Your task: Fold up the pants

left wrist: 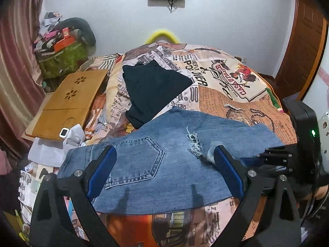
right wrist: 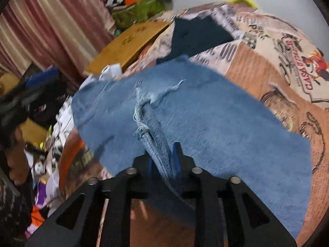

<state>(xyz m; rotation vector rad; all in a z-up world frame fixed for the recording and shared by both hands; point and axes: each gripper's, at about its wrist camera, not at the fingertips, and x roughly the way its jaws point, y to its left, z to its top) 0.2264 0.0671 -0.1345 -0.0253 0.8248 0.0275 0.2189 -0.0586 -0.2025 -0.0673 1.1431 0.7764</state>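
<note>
Jeans (left wrist: 164, 164): mid-blue denim, pale frayed rip. Bedspread (left wrist: 236, 94): beige and orange newspaper-poster print. Folded garment (left wrist: 152, 90): black. Lap desk (left wrist: 70, 100): honey-brown wood, flower cut-outs. Curtain (left wrist: 18, 61): maroon stripes. Gripper pads (left wrist: 228, 170): blue.

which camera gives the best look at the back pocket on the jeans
The left wrist view: the back pocket lies flat and sharp on the jeans, between the open left gripper fingers. The right wrist view is blurred and shows only faint stitching there, no clear pocket.

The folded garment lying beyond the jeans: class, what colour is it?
Black, or very dark; the garment shows best in the left wrist view.
</note>
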